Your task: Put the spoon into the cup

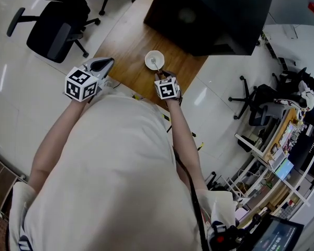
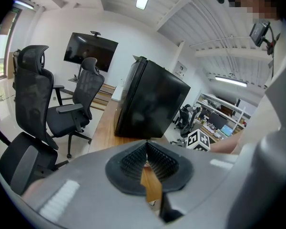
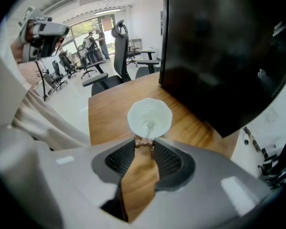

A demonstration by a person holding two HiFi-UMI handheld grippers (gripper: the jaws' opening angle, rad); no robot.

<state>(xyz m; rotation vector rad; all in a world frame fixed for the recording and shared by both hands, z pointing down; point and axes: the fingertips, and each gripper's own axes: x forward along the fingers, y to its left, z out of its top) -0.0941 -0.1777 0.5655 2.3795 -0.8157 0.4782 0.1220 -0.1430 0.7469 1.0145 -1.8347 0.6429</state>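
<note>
A white scalloped cup (image 1: 149, 57) (image 3: 161, 112) stands on the wooden table (image 1: 126, 38), near its front edge. A metal spoon (image 1: 154, 63) (image 3: 148, 126) rests with its bowl inside the cup and its copper-coloured handle leaning out over the near rim. My right gripper (image 1: 161, 75) (image 3: 144, 144) points steeply down just in front of the cup, its tips shut on the end of the spoon's handle. My left gripper (image 1: 107, 62) (image 2: 146, 157) hovers over the table's left front corner, away from the cup, shut with nothing between its pads.
A large black box (image 1: 214, 14) (image 3: 229, 46) (image 2: 150, 101) stands on the table just behind the cup. Black office chairs (image 1: 57, 25) (image 2: 31, 104) stand on the floor to the left. Shelves and more chairs (image 1: 261, 106) are at the right.
</note>
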